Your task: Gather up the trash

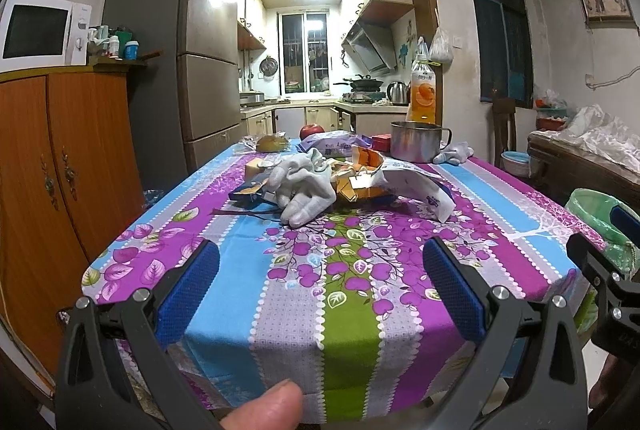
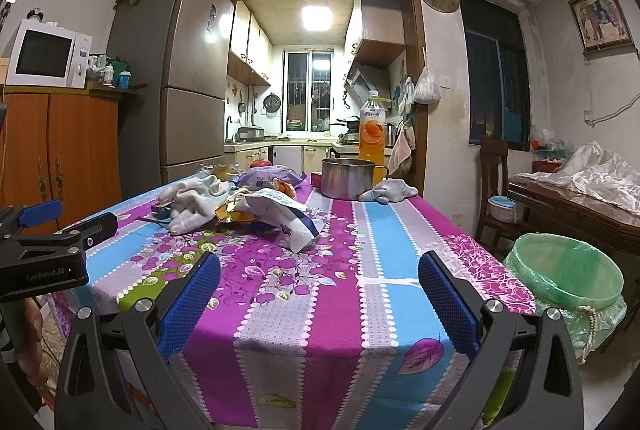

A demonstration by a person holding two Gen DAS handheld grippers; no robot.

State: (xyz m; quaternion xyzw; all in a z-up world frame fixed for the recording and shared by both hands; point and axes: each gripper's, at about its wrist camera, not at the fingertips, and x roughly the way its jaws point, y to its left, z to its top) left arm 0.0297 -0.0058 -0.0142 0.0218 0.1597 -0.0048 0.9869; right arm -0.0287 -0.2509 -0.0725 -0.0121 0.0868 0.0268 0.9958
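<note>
Crumpled white and orange wrappers (image 2: 276, 210) heaped mid-table, both hand-held grippers (image 1: 320, 286) (image 2: 320, 290) spread wide, empty.

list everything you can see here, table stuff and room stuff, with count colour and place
white wrapper: 1, white and blue, table centre
gloves: 2, white, one in the pile, one beside the pot
metal pot: 1, steel, far end of the table
juice bottle: 1, orange, behind the pot
apple: 1, red, far end
tablecloth: 1, purple, blue and green
bin: 1, green liner, floor to the right of the table
microwave: 1, white, on the wooden cabinet
fridge: 1, grey, left wall
left gripper: jaws open, empty
right gripper: jaws open, empty
</note>
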